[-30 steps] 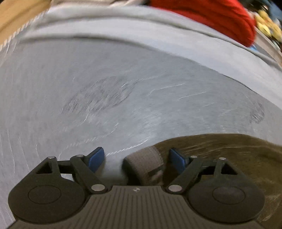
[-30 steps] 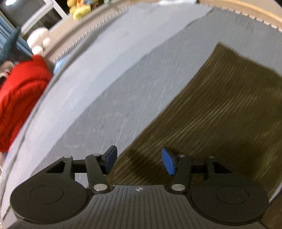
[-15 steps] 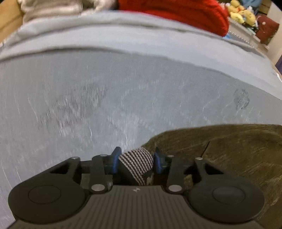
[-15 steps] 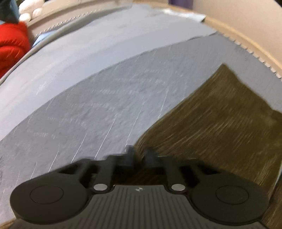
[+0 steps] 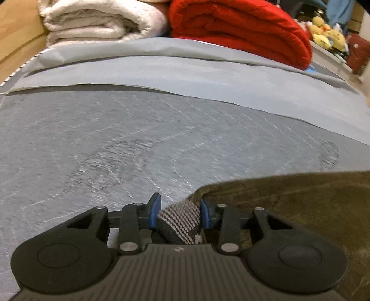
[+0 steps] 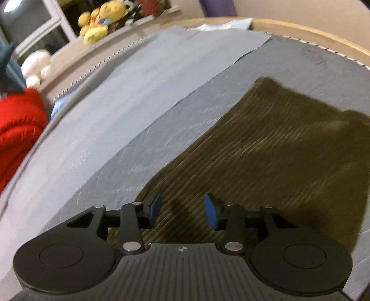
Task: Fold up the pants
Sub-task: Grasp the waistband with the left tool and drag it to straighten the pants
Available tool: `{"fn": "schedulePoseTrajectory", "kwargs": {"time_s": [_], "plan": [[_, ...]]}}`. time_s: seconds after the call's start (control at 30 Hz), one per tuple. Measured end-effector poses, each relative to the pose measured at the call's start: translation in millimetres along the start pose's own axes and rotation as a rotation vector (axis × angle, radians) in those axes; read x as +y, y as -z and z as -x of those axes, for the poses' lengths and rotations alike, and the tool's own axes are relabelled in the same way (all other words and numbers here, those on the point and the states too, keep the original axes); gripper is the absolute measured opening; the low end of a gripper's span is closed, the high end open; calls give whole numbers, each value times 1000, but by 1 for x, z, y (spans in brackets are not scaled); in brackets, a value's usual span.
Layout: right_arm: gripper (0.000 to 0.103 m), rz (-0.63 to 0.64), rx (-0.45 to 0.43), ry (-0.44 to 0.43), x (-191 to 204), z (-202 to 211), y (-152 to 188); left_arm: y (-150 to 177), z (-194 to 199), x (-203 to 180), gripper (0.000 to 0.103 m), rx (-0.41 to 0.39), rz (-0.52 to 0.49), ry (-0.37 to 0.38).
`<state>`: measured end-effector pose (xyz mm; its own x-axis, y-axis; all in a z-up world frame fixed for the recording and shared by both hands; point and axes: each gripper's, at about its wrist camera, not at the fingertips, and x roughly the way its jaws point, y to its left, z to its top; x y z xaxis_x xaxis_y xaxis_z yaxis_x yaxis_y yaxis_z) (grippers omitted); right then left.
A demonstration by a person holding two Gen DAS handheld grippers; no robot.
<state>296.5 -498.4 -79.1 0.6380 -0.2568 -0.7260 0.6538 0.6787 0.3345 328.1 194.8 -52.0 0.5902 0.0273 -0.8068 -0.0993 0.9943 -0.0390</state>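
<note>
Left gripper [image 5: 179, 211] closing, pinching striped waistband [image 5: 179, 220] of pants [image 6: 266, 150]. Right gripper [image 6: 182, 209] opening, nothing clamped. Regrab edge deeper, lift both corners level.

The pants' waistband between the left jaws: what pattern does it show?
Grey and black stripes on the waistband, clearest in the left wrist view.

A rolled red blanket [image 5: 238, 27] lies beside a folded white blanket [image 5: 97, 20] at the grey mat's [image 5: 92, 143] far edge; yellow plush toys [image 6: 101, 19] crowd a ledge.
</note>
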Motion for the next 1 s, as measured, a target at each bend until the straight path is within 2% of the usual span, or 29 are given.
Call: {"fn": "schedulePoseTrajectory", "kwargs": {"time_s": [0.03,0.07,0.1,0.13,0.17,0.2,0.23,0.27,0.3,0.33,0.37,0.43,0.47,0.53,0.6,0.63,0.67,0.7,0.73,0.8,0.87,0.9,0.93,0.97,1.0], "plan": [[45,-8,-20,8,-7,3,-4,1,4,6,30,-1,22,-8],[45,-11,-48,29,-19,9,-9,0,3,9,6,2,45,-26],[45,-15,-77,60,-31,15,-15,-2,5,10,3,-13,57,-123],[47,-21,-107,99,-44,20,-21,-4,6,14,2,-15,68,-167],[49,-30,-135,149,-60,25,-26,-6,8,23,4,-3,129,-125],[50,-43,-155,200,-74,32,-28,-6,7,33,7,27,209,-34],[52,-64,-169,257,-92,35,-31,-5,8,39,17,48,262,41],[54,-95,-172,309,-112,37,-33,-5,10,41,37,50,280,75],[55,-127,-162,350,-130,37,-34,-5,14,39,48,47,270,84],[56,-164,-139,388,-147,36,-35,-4,17,38,65,50,254,86],[56,-212,-107,411,-165,32,-34,-3,19,37,74,64,239,106],[57,-299,-36,396,-193,23,-31,5,16,36,80,124,232,162],[62,-311,-26,371,-201,20,-29,9,14,36,82,153,234,170],[63,-206,-45,358,-193,18,-30,18,5,33,82,216,216,154],[41,-132,-44,309,-186,14,-29,27,-2,25,82,252,166,123],[22,-111,-52,289,-185,14,-27,31,-4,21,74,260,139,122],[9,-96,-63,299,-179,12,-28,34,-5,16,60,246,96,116],[8,-100,-74,299,-181,14,-28,34,-3,14,52,223,66,108],[6,-128,-92,303,-185,19,-30,31,-1,17,42,213,89,104],[6,-203,-120,356,-195,26,-36,28,4,27,30,197,176,76],[7,-217,-64,350,-199,16,-32,29,8,27,31,192,165,70],[8,-198,-66,353,-198,16,-31,30,9,24,33,193,141,62],[16,-168,-63,363,-194,17,-32,31,13,20,39,198,114,51],[32,-162,-59,370,-191,21,-33,31,16,18,47,207,97,47],[37,-181,-55,373,-189,27,-34,30,21,19,49,215,92,45]]}}
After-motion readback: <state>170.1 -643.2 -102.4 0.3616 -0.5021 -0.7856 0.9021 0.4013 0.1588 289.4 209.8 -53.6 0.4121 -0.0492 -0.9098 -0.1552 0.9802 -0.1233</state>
